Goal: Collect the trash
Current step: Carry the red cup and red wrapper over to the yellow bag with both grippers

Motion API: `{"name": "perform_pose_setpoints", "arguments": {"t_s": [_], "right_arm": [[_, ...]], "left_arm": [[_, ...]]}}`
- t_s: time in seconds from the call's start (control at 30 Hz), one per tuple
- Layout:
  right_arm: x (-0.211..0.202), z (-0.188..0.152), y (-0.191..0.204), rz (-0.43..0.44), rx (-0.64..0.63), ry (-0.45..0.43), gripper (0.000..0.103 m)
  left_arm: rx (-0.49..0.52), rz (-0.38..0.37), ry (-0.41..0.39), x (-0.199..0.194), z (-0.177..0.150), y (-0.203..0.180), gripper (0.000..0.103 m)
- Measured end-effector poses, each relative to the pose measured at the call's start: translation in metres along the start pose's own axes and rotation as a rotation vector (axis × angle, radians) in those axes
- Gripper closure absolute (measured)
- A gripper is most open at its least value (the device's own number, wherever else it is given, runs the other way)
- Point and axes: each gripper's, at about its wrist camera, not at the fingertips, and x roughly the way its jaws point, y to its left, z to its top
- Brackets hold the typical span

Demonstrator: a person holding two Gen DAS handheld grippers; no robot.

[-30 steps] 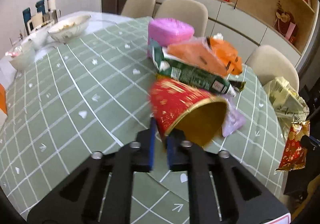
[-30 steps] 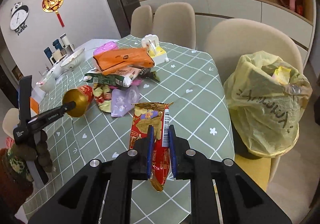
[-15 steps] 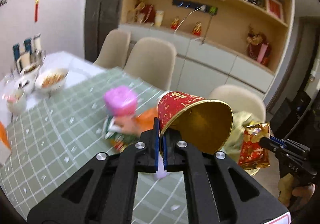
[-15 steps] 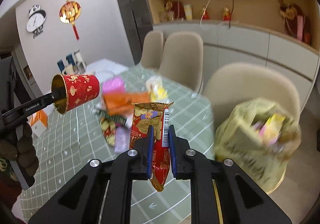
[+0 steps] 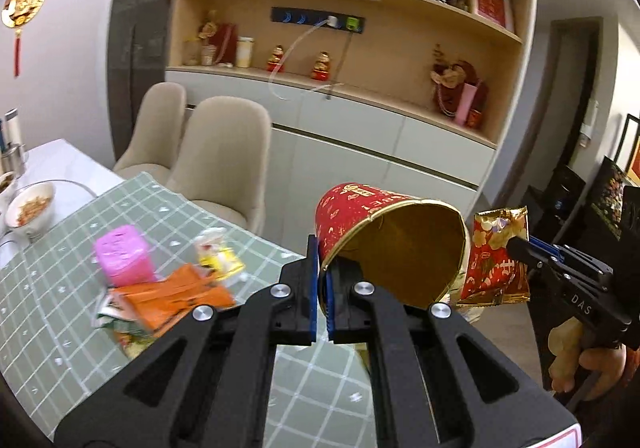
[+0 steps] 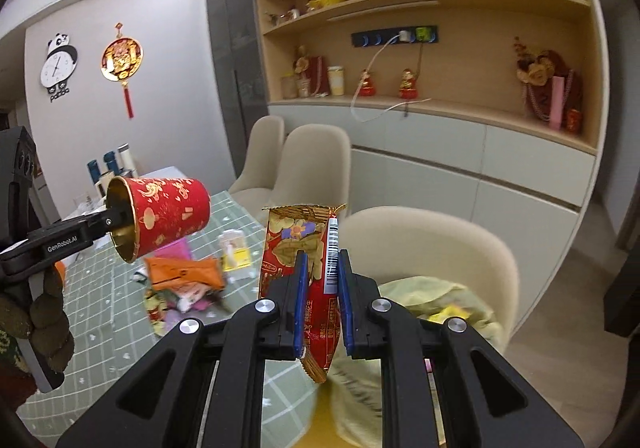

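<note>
My left gripper (image 5: 322, 268) is shut on the rim of a red paper cup (image 5: 384, 240) with a gold inside, held tipped in the air above the table's right edge. The same red paper cup (image 6: 160, 217) shows at the left of the right wrist view, held by the left gripper (image 6: 120, 221). My right gripper (image 6: 322, 272) is shut on a red and gold snack wrapper (image 6: 304, 244), lifted over a yellow trash bag (image 6: 452, 308) on a chair. That snack wrapper (image 5: 494, 260) hangs just right of the cup, with the right gripper (image 5: 516, 244) on it.
Loose trash stays on the green checked tablecloth (image 5: 48, 312): a pink block (image 5: 122, 258), an orange packet (image 5: 172, 298), a small yellow and white packet (image 5: 216, 256). Bowls (image 5: 30, 207) sit at the far left. Beige chairs (image 5: 224, 151) stand behind; a cabinet wall fills the back.
Both grippers rose from the table and swung right with the cup and the wrapper. The trash pile dropped lower and left in both views; the yellow bag now lies under the right gripper.
</note>
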Motion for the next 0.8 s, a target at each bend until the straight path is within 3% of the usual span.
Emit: {"name": "perform_pose_setpoints", "arguments": {"t_s": [0.2,0.33,0.8], "right_arm": [[-0.006,-0.006,-0.048,-0.064,0.008,-0.022,0.088],[-0.008,-0.009,-0.083,-0.090,0.041,-0.022,0.088],[-0.001,-0.012,-0.160,-0.108,0.128,-0.055,0.088]], "left_arm": [[-0.001,-0.065,0.008,0.043,-0.002,-0.045,0.100],[-0.036,-0.095,0.062,0.072,-0.010,-0.064,0.100],[0.064,-0.097,0.222,0.142,-0.024,-0.127,0.100]]}}
